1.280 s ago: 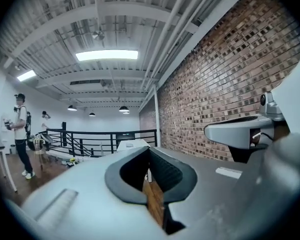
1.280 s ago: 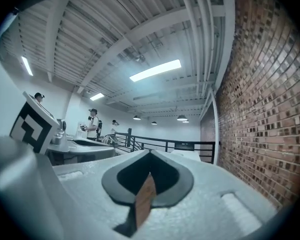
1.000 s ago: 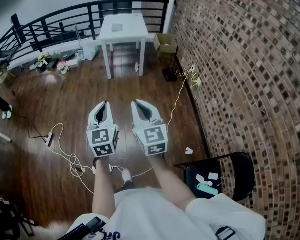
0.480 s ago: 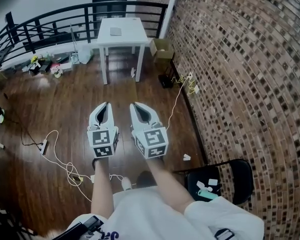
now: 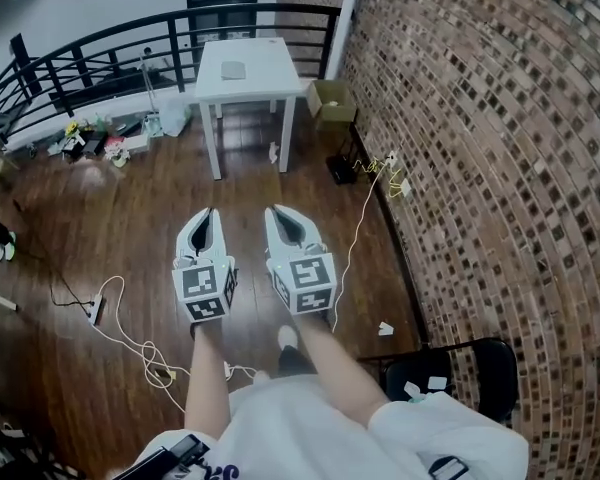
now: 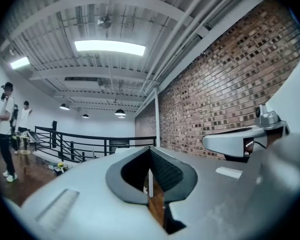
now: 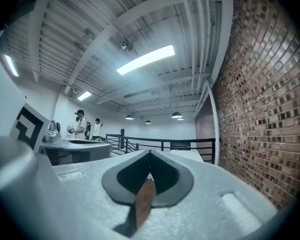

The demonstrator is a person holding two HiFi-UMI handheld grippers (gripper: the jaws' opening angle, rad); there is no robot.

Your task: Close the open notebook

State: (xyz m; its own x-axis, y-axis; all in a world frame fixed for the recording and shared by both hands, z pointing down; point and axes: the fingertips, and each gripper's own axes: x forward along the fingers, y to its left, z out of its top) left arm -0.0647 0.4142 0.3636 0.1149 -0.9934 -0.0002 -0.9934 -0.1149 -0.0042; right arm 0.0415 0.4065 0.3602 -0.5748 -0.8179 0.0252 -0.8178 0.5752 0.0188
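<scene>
A small grey notebook (image 5: 233, 70) lies on a white table (image 5: 265, 63) far ahead, by the railing; I cannot tell from here whether it lies open. My left gripper (image 5: 212, 212) and right gripper (image 5: 271, 209) are held side by side at waist height, pointing level toward the table and well short of it. Both are shut with nothing between the jaws. In the left gripper view the left gripper (image 6: 150, 149) has its tips meeting, and the right gripper (image 6: 240, 140) shows beside it. The right gripper view shows the right gripper (image 7: 150, 154) shut too.
A brick wall (image 5: 480, 118) runs along the right. A black railing (image 5: 100, 53) stands behind the table, with clutter (image 5: 90, 133) at its foot. A cardboard box (image 5: 332, 98) sits right of the table. Cables (image 5: 130, 328) cross the wooden floor. A black chair (image 5: 450, 378) stands at lower right.
The floor has slid back under me and the chair has dropped lower in the head view as the person walks forward. Both grippers keep their pose and stay shut.
</scene>
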